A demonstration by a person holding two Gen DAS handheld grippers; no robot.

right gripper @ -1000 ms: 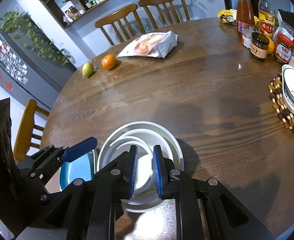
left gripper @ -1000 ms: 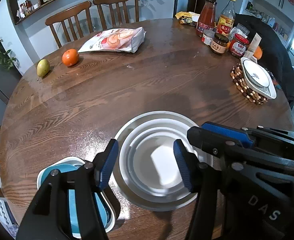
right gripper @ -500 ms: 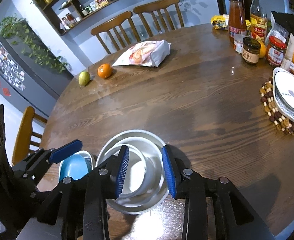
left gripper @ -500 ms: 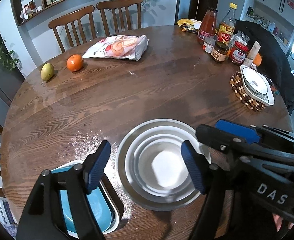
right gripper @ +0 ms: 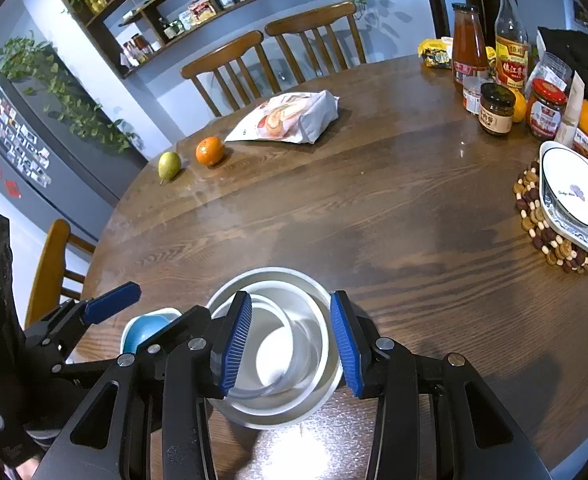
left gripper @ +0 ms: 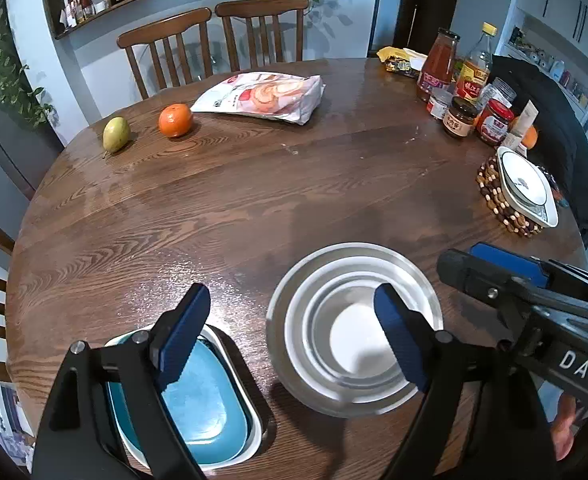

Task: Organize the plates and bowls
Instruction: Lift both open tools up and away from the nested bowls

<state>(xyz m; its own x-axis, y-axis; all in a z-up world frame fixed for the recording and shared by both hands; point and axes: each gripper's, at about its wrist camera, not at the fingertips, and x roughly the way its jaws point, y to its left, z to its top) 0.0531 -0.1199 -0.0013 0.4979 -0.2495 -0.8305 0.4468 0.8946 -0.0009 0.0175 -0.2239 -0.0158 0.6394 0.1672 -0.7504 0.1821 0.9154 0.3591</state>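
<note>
On the counter (left gripper: pixel 254 208) we count one stack of nested metal bowls (left gripper: pixel 354 332) at the near edge, one blue dish (left gripper: pixel 202 400) in a white one to its left, one patterned plate (left gripper: pixel 526 184) on a beaded trivet, one pear and one orange. Our left gripper (left gripper: pixel 290 336) and right gripper (right gripper: pixel 290 340) have both just been opening, jaws apart over the bowls, gripping nothing; a second ago the right was nearly closed.

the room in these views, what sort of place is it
Most likely a home dining area: a round wooden table with wooden chairs drawn up, wall shelves of jars, and a fridge covered in magnets.
</note>
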